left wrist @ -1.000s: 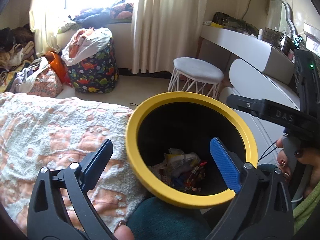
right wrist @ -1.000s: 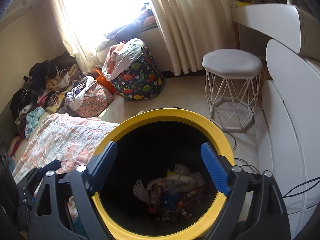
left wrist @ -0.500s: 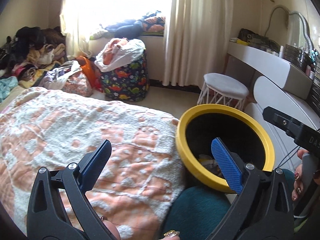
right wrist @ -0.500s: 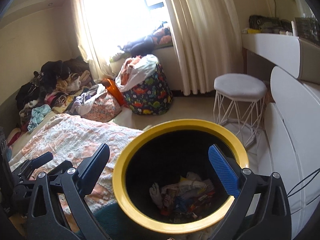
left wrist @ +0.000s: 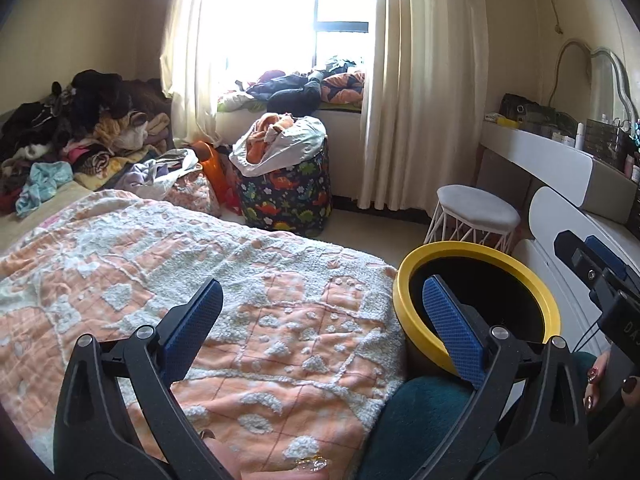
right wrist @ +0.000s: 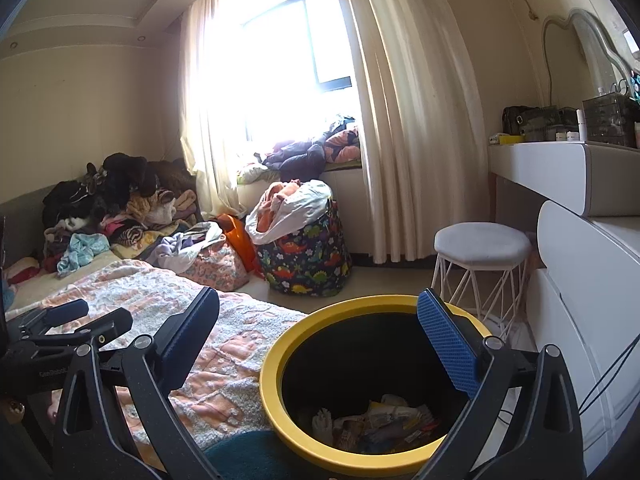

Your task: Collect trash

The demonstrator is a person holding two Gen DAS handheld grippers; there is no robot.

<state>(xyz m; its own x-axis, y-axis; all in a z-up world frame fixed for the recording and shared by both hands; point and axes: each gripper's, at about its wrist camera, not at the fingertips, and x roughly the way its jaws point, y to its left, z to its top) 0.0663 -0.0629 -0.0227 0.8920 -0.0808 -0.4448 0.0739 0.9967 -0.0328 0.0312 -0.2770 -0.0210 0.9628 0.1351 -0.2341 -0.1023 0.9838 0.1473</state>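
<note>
A black bin with a yellow rim point(left wrist: 404, 312) stands between the bed and the white dresser. In the right wrist view, wrappers and crumpled paper point(right wrist: 384, 420) lie at the bottom of the bin point(right wrist: 272, 360). My left gripper point(left wrist: 320, 284) is open and empty, held over the bed's edge with its right finger in front of the bin's mouth. My right gripper point(right wrist: 318, 294) is open wide and empty, just above the bin's near rim. Each gripper also shows in the other's view: the right gripper point(left wrist: 586, 250) at the far right, the left gripper point(right wrist: 92, 316) at the far left.
An orange and white blanket point(left wrist: 180, 264) covers the bed on the left. A white stool point(left wrist: 476, 208), a dinosaur-print bag point(left wrist: 288, 200) and a white dresser point(right wrist: 580, 264) stand beyond the bin. Clothes point(left wrist: 80, 128) are piled at the bed's head. A hand point(left wrist: 596, 376) holds the right gripper.
Both views have tilted up and swung left. The bin has slid toward the lower right and looks smaller. The bed now fills the left wrist view. Both grippers stay empty.
</note>
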